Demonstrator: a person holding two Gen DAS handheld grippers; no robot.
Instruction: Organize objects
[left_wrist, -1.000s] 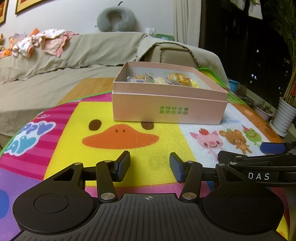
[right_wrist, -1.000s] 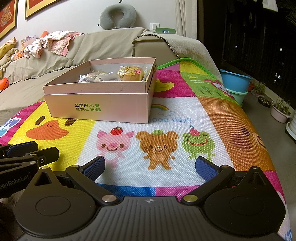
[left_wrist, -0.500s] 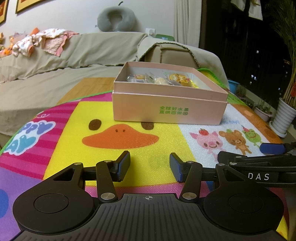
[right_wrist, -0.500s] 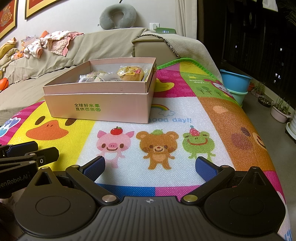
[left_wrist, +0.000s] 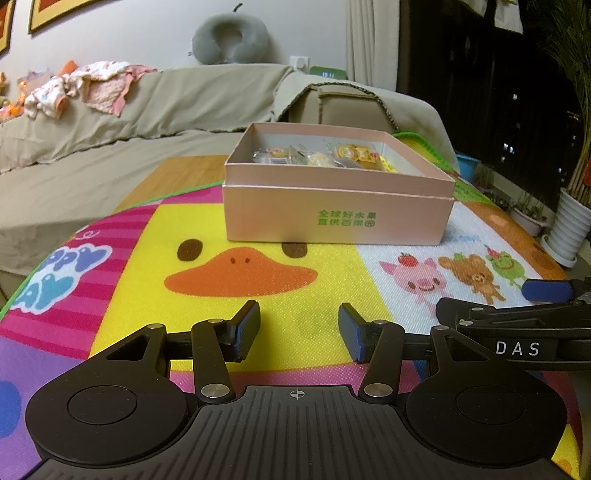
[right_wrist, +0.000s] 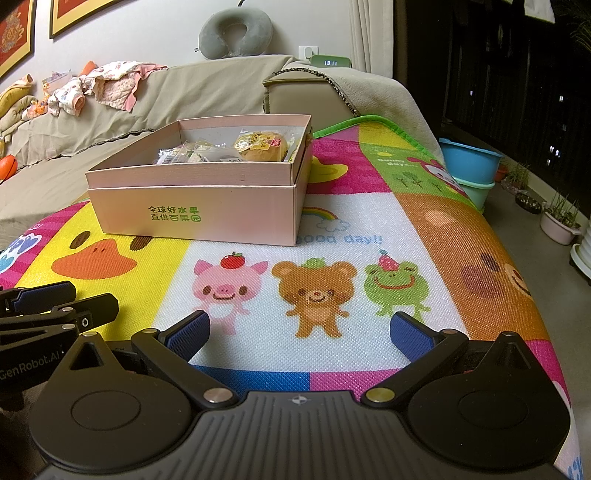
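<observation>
No change since the earlier frames: left gripper (left_wrist: 298, 328) and right gripper (right_wrist: 300, 336) remain spread, empty, low over the mat (right_wrist: 369, 221), short of the pink box (right_wrist: 195, 218). Wrapped snacks (right_wrist: 260, 147) lie inside it. Path clear; sofa (left_wrist: 166, 96) beyond the box.

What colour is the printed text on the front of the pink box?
Green, on the pink box; it shows best in the right wrist view.
</observation>
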